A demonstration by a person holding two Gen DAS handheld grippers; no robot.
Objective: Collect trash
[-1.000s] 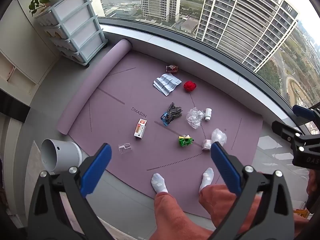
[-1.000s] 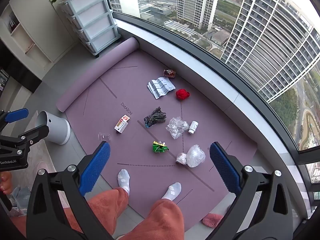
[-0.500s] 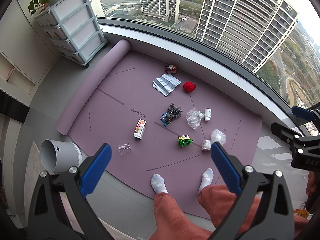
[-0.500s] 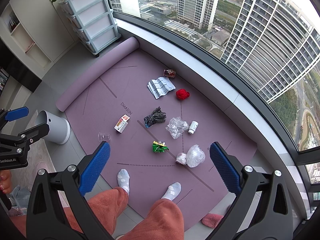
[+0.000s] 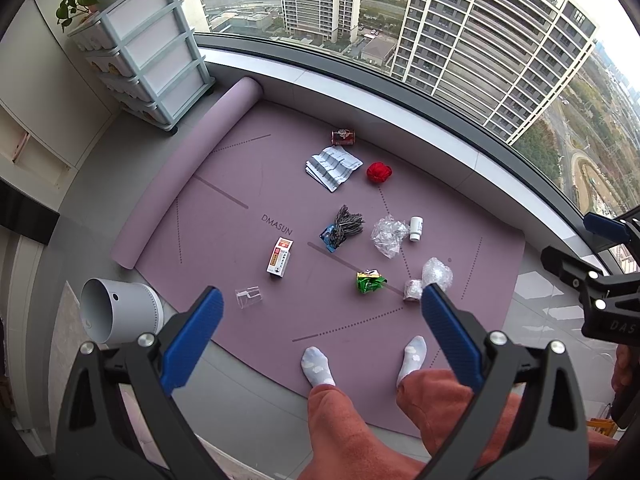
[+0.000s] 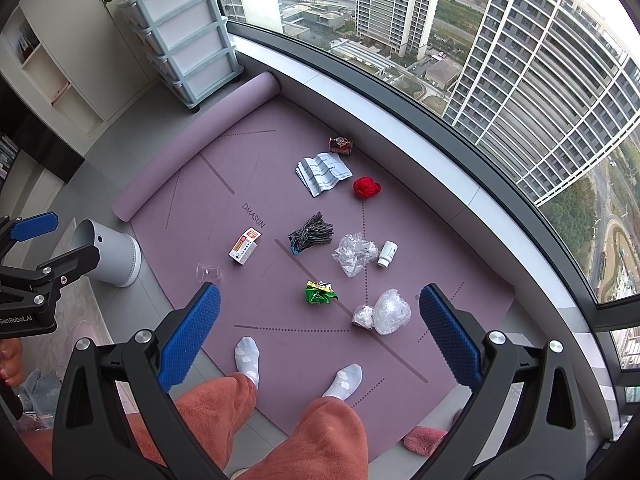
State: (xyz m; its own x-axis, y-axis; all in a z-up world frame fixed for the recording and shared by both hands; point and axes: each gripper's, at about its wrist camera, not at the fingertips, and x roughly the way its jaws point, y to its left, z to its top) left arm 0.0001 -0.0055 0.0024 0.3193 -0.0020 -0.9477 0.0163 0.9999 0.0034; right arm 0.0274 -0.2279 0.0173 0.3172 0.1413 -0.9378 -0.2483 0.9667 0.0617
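Both hand-held grippers, left (image 5: 318, 322) & right (image 6: 320, 320), stay spread wide w/ nothing between the blue pads; scene barely changed vs earlier frames. Trash lies scattered on the purple yoga mat (image 5: 224, 216): red crumpled ball (image 5: 379, 172), green crumpled wrapper (image 5: 370, 281), white pill bottle (image 5: 416, 228). Only right view shows a pink slipper (image 6: 425, 438); grey cylindrical bin (image 6: 110, 254) sits just off the mat's left edge.

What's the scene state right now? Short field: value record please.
surface: purple mat, one end rolled
trash on mat: can, paper leaflet, red wad, white bottle, green wrapper, small box
bin: grey bin on its side, off the mat
left hand-held gripper: open, empty
right hand-held gripper: open, empty
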